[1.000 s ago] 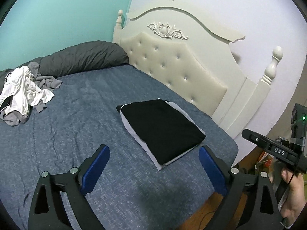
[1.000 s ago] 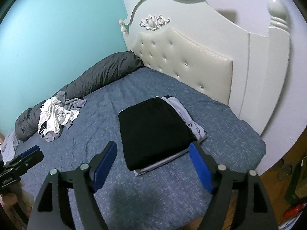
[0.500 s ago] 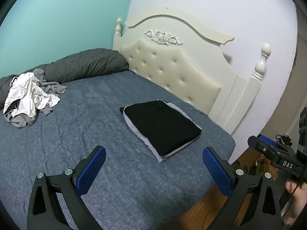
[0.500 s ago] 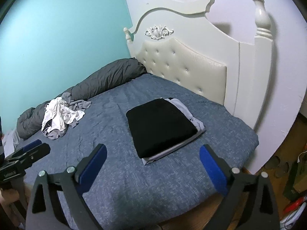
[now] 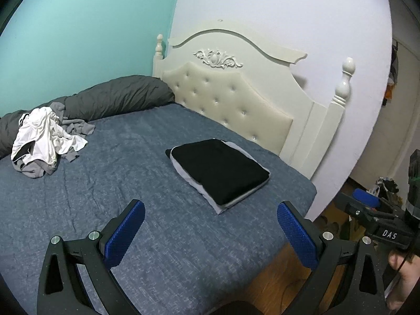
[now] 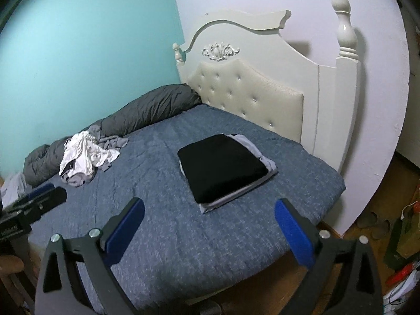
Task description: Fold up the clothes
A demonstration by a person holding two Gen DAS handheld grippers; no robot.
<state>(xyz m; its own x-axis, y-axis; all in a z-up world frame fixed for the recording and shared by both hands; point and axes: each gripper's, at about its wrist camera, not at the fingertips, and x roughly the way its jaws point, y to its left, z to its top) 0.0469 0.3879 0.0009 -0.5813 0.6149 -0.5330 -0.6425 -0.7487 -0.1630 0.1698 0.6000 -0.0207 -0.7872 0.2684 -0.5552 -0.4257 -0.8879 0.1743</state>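
A folded stack with a black garment (image 5: 219, 169) on top of grey ones lies on the blue bed (image 5: 105, 183) near the headboard; it also shows in the right wrist view (image 6: 221, 166). A loose pile of white and grey clothes (image 5: 44, 139) lies at the bed's far left, also in the right wrist view (image 6: 85, 155). My left gripper (image 5: 210, 225) is open and empty, held above the bed's near edge. My right gripper (image 6: 208, 223) is open and empty, also back from the stack.
A rolled dark grey duvet (image 5: 113, 99) runs along the teal wall. The cream tufted headboard (image 5: 236, 105) stands behind the stack. Wooden floor (image 6: 367, 202) with clutter lies to the right of the bed. The other gripper shows at the right edge (image 5: 383, 225).
Both grippers have pulled back and up from the folded stack, so more of the bed and floor shows. Both stay open and empty.
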